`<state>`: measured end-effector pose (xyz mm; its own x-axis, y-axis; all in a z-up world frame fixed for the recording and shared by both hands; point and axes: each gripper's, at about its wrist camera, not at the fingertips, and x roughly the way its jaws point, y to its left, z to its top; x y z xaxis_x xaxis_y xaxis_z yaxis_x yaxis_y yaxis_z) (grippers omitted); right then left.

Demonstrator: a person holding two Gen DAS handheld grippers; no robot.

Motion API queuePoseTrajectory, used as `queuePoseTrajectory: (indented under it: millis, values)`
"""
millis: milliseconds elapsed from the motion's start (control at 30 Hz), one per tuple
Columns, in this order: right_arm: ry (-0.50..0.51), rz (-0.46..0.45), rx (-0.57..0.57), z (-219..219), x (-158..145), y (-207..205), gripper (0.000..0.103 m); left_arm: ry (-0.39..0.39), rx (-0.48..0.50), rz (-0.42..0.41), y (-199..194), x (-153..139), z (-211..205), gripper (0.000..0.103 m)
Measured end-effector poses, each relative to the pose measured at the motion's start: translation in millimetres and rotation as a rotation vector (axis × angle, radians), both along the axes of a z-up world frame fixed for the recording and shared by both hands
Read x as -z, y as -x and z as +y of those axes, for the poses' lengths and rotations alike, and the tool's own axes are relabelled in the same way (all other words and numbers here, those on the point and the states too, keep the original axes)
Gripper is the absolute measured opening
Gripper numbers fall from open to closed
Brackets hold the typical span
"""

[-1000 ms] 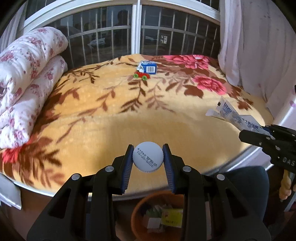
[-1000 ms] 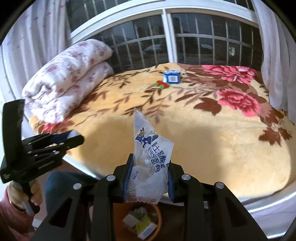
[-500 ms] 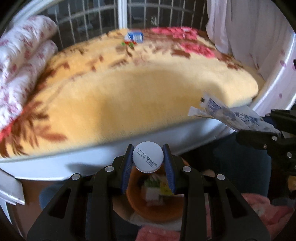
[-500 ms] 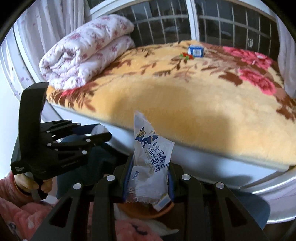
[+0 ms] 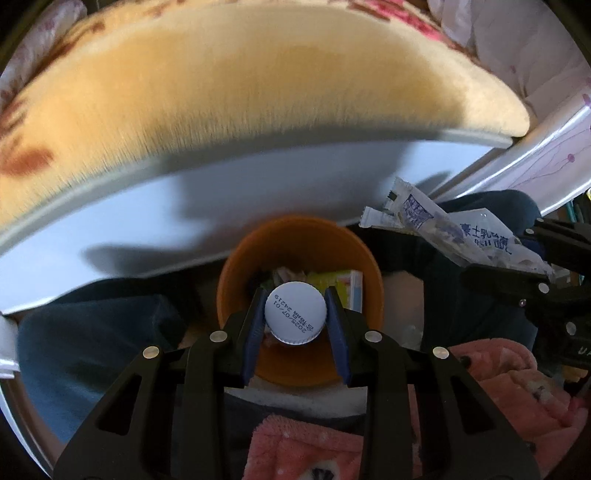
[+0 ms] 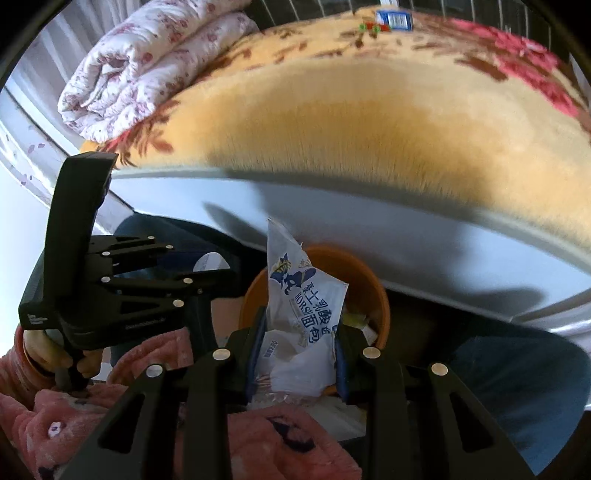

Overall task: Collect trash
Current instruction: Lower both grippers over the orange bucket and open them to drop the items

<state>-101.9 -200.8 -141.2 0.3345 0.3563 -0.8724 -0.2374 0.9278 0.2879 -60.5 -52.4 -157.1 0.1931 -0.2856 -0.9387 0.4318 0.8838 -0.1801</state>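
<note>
Trash: we are holding two pieces over the orange bin point(image 5: 229, 280). The left claw point(image 5: 295, 317) is pinching a white bottle cap point(image 5: 295, 312) by its ribbed rim; we are judging it light, rigid, somewhat slippery. The right claw point(image 6: 299, 354) is clamping a bread wrapper point(image 6: 303, 317) at its lower end; we are judging it featherweight, limp, crinkly, likely to drift on release.

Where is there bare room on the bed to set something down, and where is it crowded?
The yellow blanket is bare across its wide middle, between the rolled quilt and the red flowers. The far edge holds a blue carton and a small toy beside it. Crowded: over the orange bin, both claws hang there, and the bin already holds trash.
</note>
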Motion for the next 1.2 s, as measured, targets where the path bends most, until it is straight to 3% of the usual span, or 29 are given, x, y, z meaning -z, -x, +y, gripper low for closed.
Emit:
queuePoseTrajectory:
  millis: [333, 433, 467, 500, 567, 633, 700, 1200]
  values:
    - [-0.020, 0.128, 0.009, -1, 37, -12, 0.032, -0.045, 0.009, 0.112, -3, 44, -1, 0.032]
    - [-0.028, 0.149, 0.027, -3, 44, -16, 0.040, -0.057, 0.000, 0.146, -5, 53, 1, 0.032]
    - [-0.030, 0.154, 0.030, -5, 46, -18, 0.043, -0.064, -0.008, 0.156, -6, 56, 2, 0.038]
    - [-0.038, 0.162, 0.033, -6, 47, -19, 0.055, -0.075, -0.022, 0.169, -8, 59, 3, 0.055]
    - [-0.059, 0.174, 0.040, -10, 50, -20, 0.070, -0.091, -0.048, 0.179, -11, 61, 7, 0.075]
    - [-0.059, 0.168, 0.045, -11, 49, -19, 0.070, -0.103, -0.054, 0.174, -12, 60, 9, 0.075]
    - [-0.058, 0.159, 0.057, -14, 47, -18, 0.071, -0.125, -0.054, 0.160, -11, 58, 8, 0.082]
    - [-0.041, 0.117, 0.098, -23, 36, -18, 0.075, -0.150, -0.042, 0.102, -8, 47, 7, 0.082]
